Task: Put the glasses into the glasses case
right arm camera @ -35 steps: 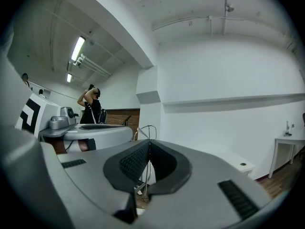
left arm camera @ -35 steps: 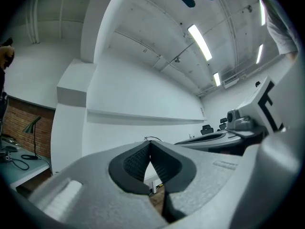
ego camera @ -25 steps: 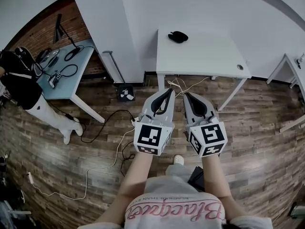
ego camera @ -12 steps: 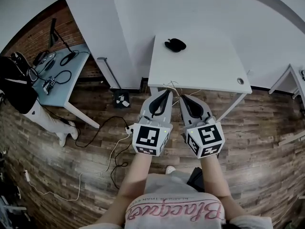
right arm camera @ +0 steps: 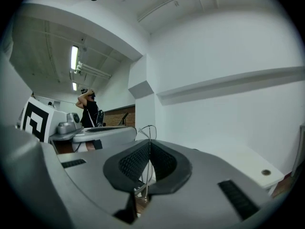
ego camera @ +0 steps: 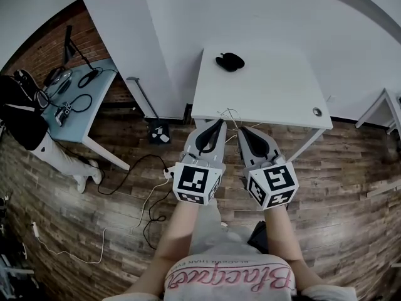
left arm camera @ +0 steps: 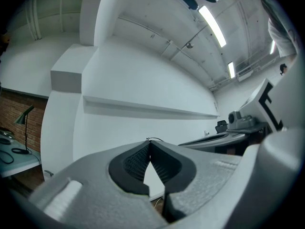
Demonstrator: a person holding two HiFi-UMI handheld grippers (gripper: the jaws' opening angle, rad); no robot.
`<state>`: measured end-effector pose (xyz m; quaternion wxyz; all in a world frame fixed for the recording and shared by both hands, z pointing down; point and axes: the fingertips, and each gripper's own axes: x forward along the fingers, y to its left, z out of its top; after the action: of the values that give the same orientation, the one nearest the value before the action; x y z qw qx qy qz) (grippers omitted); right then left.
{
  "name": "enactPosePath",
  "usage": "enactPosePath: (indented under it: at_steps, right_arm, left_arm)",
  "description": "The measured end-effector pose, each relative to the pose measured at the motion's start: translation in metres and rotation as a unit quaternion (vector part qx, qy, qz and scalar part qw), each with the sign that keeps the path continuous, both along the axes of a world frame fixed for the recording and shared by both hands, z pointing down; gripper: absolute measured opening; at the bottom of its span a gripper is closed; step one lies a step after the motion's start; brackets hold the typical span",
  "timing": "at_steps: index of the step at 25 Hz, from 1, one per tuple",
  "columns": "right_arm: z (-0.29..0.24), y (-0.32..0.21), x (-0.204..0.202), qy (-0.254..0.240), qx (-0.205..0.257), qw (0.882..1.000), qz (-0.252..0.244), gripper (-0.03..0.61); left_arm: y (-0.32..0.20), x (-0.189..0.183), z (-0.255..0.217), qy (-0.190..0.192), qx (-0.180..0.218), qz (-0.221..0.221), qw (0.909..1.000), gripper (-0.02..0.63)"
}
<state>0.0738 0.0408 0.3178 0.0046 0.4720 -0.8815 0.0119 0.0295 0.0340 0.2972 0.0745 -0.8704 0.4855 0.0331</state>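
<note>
A small dark object (ego camera: 229, 61), which may be the glasses case or the glasses, lies at the far left of the white table (ego camera: 269, 89); I cannot tell which. My left gripper (ego camera: 220, 122) and right gripper (ego camera: 242, 130) are held side by side just short of the table's near edge, well away from the dark object. Both are shut with nothing between the jaws. The left gripper view shows its jaw pads meeting (left arm camera: 149, 144) against a white wall. The right gripper view shows its pads closed (right arm camera: 150, 142), with a thin wire loop behind them.
A light blue desk (ego camera: 94, 83) with cables, a lamp and gear stands at the left, with a person (ego camera: 25, 115) beside it. Cables (ego camera: 147, 190) trail over the wooden floor. The table has a round grommet (ego camera: 317, 112) near its front right corner. Another table edge (ego camera: 385, 105) shows at right.
The white table has drawn closer and now sits just ahead of the gripper tips. Both grippers stay shut and side by side.
</note>
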Motion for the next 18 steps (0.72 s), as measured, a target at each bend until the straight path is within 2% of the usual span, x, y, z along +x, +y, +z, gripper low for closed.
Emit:
enactPosePath:
  at_steps: [2, 5, 10, 14, 18]
  right_arm:
    - [0.003, -0.006, 0.001, -0.016, -0.009, 1.0, -0.001, 0.013]
    - [0.003, -0.02, 0.005, -0.014, -0.007, 1.0, 0.005, 0.014]
    - [0.003, -0.053, 0.009, -0.025, -0.011, 1.0, 0.015, 0.013]
    - [0.003, -0.09, 0.008, 0.003, 0.0, 0.999, 0.038, 0.012]
    - [-0.002, -0.129, 0.001, 0.005, 0.004, 0.999, 0.043, 0.014]
  left_arm:
    - [-0.007, 0.0, 0.002, -0.002, 0.0, 0.002, 1.0, 0.005]
    - [-0.022, 0.002, 0.002, 0.003, 0.002, 0.005, 1.0, 0.005]
    - [-0.057, -0.001, 0.005, 0.023, -0.007, 0.015, 0.9996, 0.005]
    - [-0.093, -0.009, 0.005, 0.026, -0.009, 0.017, 0.9995, 0.005]
    - [-0.132, -0.016, 0.002, 0.027, -0.008, 0.022, 0.9994, 0.005]
